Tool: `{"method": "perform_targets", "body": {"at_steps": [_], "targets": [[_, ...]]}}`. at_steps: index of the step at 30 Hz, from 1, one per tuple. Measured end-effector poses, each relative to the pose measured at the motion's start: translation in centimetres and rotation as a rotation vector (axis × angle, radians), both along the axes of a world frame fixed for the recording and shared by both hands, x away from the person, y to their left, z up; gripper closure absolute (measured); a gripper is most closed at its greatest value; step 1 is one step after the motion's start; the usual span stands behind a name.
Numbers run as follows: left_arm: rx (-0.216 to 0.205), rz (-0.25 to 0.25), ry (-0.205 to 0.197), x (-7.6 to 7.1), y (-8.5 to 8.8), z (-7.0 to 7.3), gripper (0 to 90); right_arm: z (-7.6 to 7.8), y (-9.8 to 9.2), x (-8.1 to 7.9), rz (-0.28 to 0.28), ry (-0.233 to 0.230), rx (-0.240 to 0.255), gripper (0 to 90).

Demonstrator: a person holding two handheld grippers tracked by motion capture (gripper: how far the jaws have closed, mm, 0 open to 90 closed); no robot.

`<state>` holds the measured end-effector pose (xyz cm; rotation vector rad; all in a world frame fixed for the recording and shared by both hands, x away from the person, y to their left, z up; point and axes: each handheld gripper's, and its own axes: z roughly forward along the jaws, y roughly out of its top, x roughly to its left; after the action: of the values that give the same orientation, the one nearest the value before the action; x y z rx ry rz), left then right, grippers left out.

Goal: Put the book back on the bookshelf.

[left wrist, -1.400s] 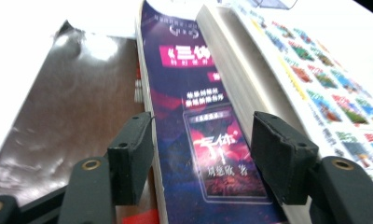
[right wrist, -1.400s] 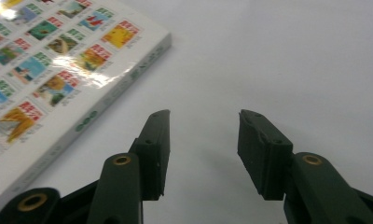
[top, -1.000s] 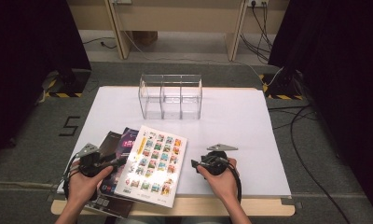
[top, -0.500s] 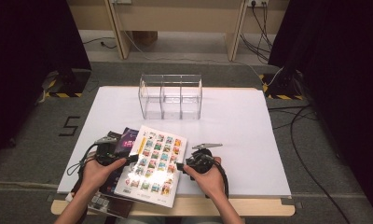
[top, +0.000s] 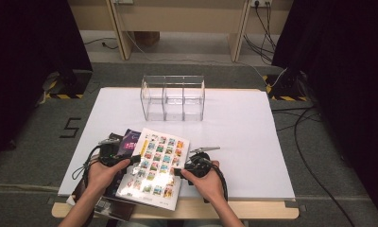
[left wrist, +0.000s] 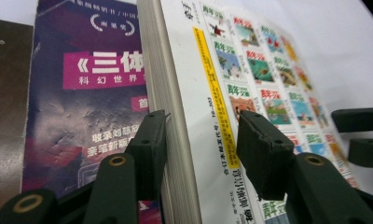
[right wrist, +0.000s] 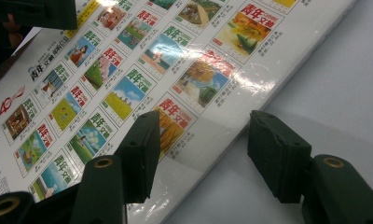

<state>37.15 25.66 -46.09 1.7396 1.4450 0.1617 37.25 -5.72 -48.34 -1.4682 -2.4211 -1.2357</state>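
1. Because the white book [top: 154,168] lies on top of the stack at the table's [top: 234,137] near left edge, over the purple book [left wrist: 89,93], you come at it from both sides.
2. Your left gripper [left wrist: 201,144] straddles its spine edge; the jaws have just been closing but are not yet pressing.
3. Your right gripper [right wrist: 203,149] straddles the opposite edge; its jaws have just been opening and stand apart.
4. The clear organizer [top: 173,97] stands well beyond.
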Motion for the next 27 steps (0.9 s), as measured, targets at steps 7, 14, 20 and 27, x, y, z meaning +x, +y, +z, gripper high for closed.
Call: {"method": "perform_targets", "body": {"at_steps": [7, 14, 20, 27], "targets": [[-0.093, 0.019, 0.079, -0.5, 0.6, -0.8, 54.2, -0.1, -0.1, 0.0, -0.005, 0.002, 0.01, 44.4], [-0.291, 0.007, 0.117, -0.7, 1.0, -0.8, 60.2, -0.1, -0.1, -0.1, -0.005, -0.001, 0.015, 44.0], [-0.27, -0.097, 0.159, -1.1, -0.4, -0.8, 70.8, -0.2, -0.2, 0.0, -0.01, 0.01, 0.028, 43.7], [-0.295, -0.111, 0.117, -1.7, -0.1, -1.0, 77.2, -0.1, -1.2, 2.2, -0.066, 0.011, 0.069, 44.4]]}}
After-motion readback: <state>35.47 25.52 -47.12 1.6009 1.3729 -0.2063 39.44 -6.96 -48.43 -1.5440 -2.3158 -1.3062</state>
